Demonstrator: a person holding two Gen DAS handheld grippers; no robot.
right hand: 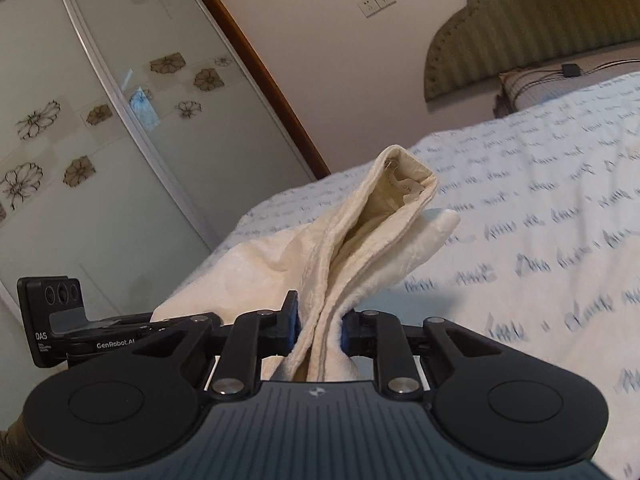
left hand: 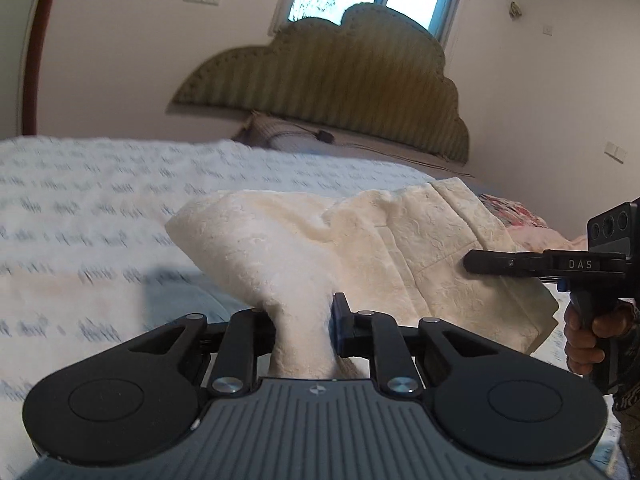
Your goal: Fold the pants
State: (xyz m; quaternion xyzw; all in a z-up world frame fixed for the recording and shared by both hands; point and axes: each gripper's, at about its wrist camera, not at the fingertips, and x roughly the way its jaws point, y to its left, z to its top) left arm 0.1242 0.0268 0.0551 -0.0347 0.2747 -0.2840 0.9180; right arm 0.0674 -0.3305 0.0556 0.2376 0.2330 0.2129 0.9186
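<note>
Cream textured pants point(left hand: 360, 248) hang bunched above the bed, held at two places. My left gripper point(left hand: 303, 320) is shut on a gathered fold of the pants, which rises between its jaws. My right gripper point(right hand: 319, 326) is shut on another fold; the waistband with its label point(right hand: 404, 188) stands up beyond it. The right gripper also shows in the left wrist view point(left hand: 480, 263) at the right edge, against the pants. The left gripper shows in the right wrist view point(right hand: 120, 328) at the lower left.
The bed has a white cover with blue script print point(left hand: 100, 208) point(right hand: 540, 220). An olive scalloped headboard point(left hand: 340, 92) and a pillow point(left hand: 280, 136) are at the far end. A sliding glass wardrobe point(right hand: 100, 120) stands beside the bed. A floral quilt point(left hand: 516, 212) lies at right.
</note>
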